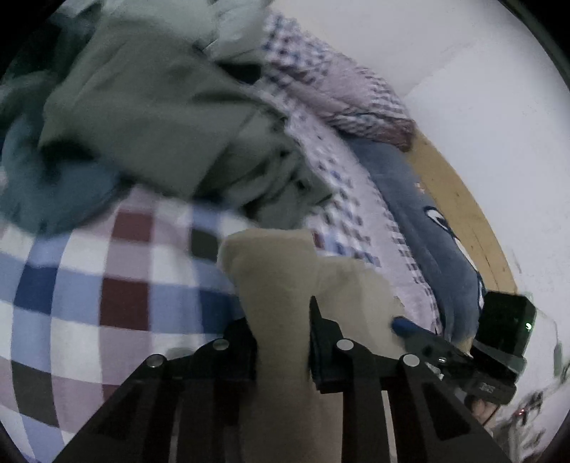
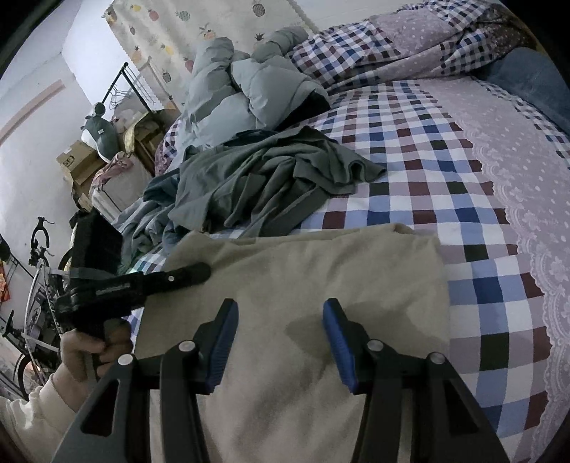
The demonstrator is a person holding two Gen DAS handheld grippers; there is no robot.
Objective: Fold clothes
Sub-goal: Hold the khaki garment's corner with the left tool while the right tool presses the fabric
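Beige garment (image 1: 281,285) in left gripper (image 1: 283,342)

I am in a home bedroom. A bed (image 2: 445,149) with a checked sheet fills most of my sight, with a puffy duvet (image 2: 245,89) and loose clothes (image 2: 263,178) heaped on it. By the wall stand a pineapple-print curtain (image 2: 199,25), a clothes rack (image 2: 124,85), cardboard boxes (image 2: 76,160), a plush toy (image 2: 99,133) and a bicycle (image 2: 39,270).
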